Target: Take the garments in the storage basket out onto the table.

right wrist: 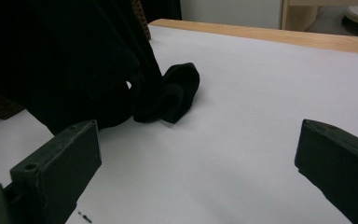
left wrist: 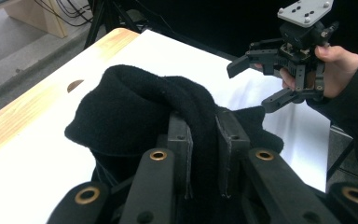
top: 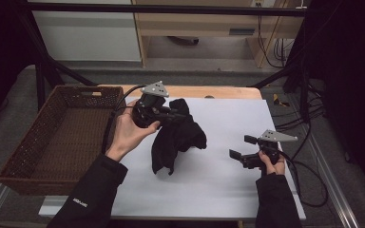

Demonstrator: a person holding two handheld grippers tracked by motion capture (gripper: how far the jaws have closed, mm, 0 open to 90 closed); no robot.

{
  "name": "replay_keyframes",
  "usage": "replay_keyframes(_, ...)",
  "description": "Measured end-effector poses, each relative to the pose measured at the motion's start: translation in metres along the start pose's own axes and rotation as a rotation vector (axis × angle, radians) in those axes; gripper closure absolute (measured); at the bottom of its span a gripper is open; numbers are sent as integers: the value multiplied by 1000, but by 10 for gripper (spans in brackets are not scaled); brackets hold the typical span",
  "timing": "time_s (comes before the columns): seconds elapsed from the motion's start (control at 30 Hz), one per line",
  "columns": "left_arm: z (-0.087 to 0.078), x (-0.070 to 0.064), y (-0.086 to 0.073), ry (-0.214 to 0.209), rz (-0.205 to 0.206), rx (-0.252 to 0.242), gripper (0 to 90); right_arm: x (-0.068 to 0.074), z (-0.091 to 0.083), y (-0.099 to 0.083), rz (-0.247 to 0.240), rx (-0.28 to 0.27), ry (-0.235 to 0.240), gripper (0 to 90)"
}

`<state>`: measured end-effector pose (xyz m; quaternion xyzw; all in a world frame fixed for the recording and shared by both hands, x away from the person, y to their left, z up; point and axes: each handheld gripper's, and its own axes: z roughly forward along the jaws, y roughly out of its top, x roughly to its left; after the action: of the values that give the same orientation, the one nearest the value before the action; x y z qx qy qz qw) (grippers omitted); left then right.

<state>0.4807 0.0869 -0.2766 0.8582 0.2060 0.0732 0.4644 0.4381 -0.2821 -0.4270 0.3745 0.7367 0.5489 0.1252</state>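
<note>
Left gripper raised above the surface, near its far left part. Its fingers are clamped on a fold of the black cloth; in the left gripper view the fabric bunches over and between them. The cloth hangs from that grip, and its lower end touches the white sheet near the middle of the surface.

Right gripper is held low at the right side of the surface, well apart from the cloth. Its fingers are spread wide with nothing between them; the right gripper view shows bare white sheet in the gap and the cloth's lower end farther off.

Brown woven basket sits at the left edge, beside the surface.
</note>
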Motion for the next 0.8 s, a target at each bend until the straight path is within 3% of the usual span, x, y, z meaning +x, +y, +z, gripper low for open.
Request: replay_keyframes(0.8, 46, 6, -41, -14, -32, 78, 758, 0, 1, 0, 1, 4, -2, 7)
